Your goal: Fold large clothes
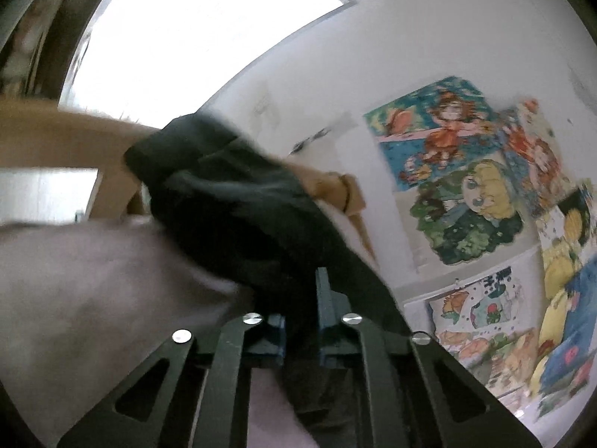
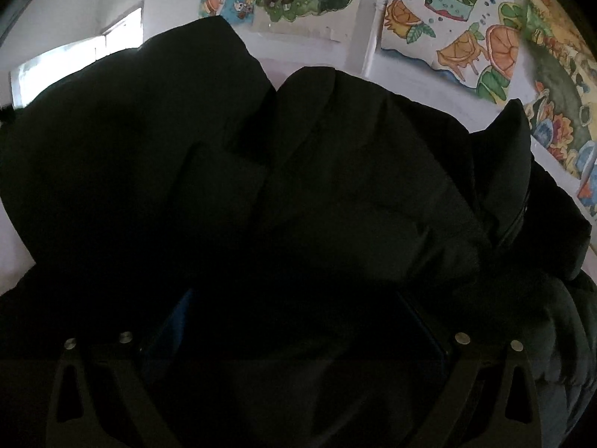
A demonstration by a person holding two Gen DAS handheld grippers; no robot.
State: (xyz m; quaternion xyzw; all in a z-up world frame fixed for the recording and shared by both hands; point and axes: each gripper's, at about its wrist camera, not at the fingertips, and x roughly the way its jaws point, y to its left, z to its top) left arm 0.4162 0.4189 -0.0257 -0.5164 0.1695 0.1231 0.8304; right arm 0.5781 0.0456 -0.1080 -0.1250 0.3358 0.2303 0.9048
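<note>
A dark green-black padded jacket [image 1: 231,201] lies bunched on a pale pinkish bed sheet [image 1: 93,280]. My left gripper [image 1: 300,298] is shut on a fold of it, and the cloth runs up between the two blue fingers [image 1: 324,298]. In the right wrist view the same jacket [image 2: 317,186] fills nearly the whole picture, its zipper edge [image 2: 515,231] at the right. My right gripper [image 2: 304,310] stands wide, pressed into the jacket's bulk. Dark cloth lies between and over its fingers [image 2: 186,302], which barely show.
A wooden bed frame [image 1: 56,138] rises behind the jacket, under a bright window [image 1: 186,37]. Coloured drawings [image 1: 466,186] cover the white wall beside the bed, and the drawings [image 2: 447,37] appear again just beyond the jacket in the right view.
</note>
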